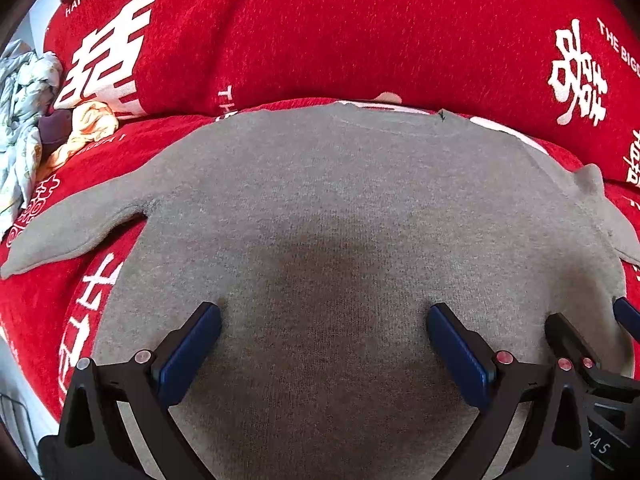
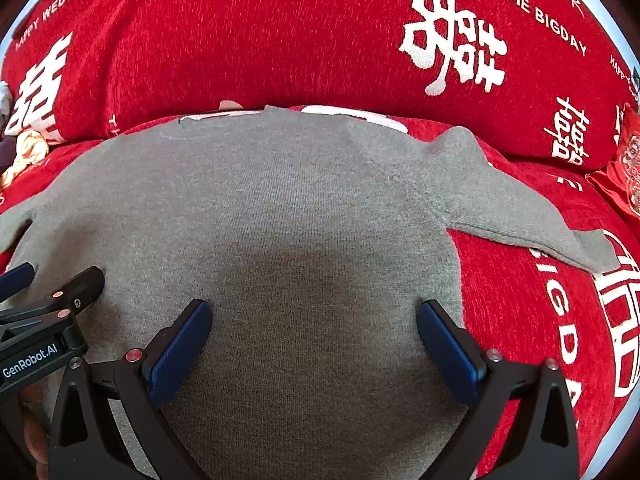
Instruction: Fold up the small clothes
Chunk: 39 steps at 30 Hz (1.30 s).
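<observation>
A small grey knitted sweater [image 1: 340, 200] lies flat on a red sofa seat, collar toward the backrest, sleeves spread to both sides; it also shows in the right wrist view [image 2: 280, 208]. My left gripper [image 1: 324, 316] is open and empty, hovering over the sweater's lower left part. My right gripper [image 2: 314, 314] is open and empty over its lower right part. The right gripper's fingers [image 1: 568, 336] show at the right edge of the left wrist view; the left gripper's fingers [image 2: 80, 284] show at the left edge of the right wrist view. The hem is hidden below the grippers.
The red sofa cover [image 1: 320, 32] with white characters has a tall backrest behind the sweater. A heap of other small clothes [image 1: 36, 100] lies at the far left of the seat. A red patterned cushion [image 2: 624, 168] sits at the far right.
</observation>
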### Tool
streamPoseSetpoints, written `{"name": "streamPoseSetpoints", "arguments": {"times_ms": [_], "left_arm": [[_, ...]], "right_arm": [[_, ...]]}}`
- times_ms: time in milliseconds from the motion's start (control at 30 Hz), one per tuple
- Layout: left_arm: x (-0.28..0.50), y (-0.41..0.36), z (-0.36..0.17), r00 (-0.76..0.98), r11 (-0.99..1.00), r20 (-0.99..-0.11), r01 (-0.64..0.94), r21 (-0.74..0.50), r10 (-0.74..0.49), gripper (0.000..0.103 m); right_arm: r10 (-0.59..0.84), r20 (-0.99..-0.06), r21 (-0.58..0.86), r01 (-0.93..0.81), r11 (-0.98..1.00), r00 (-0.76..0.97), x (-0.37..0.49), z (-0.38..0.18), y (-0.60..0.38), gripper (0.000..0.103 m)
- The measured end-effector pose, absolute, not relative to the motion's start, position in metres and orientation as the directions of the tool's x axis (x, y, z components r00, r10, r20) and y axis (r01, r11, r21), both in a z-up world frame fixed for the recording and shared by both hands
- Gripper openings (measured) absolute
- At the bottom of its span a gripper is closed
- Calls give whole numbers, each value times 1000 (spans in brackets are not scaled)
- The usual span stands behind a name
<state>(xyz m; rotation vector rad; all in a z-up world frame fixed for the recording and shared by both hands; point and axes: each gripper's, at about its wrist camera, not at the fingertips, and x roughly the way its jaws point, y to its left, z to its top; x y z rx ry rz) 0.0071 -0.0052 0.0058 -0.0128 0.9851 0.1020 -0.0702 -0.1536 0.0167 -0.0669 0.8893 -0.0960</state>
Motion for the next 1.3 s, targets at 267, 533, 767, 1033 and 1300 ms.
{"name": "streamPoseSetpoints", "arguments": {"times_ms": [267, 533, 767, 1033, 1300], "left_arm": [[7, -15, 29, 564, 992, -818, -109, 59, 111, 103], [16, -78, 47, 573, 998, -817, -8, 63, 56, 103], [25, -149, 51, 575, 990, -818, 102, 98, 22, 103], [46, -197, 42, 523, 986, -852, 151, 75, -15, 103], [68, -221, 32, 504, 987, -864, 141, 77, -4, 103]], "right_arm": [[-84, -752, -36, 86, 996, 654, -78, 38, -173, 102], [-120, -732, 6, 183, 983, 671, -78, 58, -236, 102], [-190, -736, 14, 295, 955, 650, -85, 66, -321, 102], [-249, -746, 106, 478, 872, 618, -99, 67, -450, 102], [-63, -766, 363, 510, 780, 640, -85, 36, -545, 83]]}}
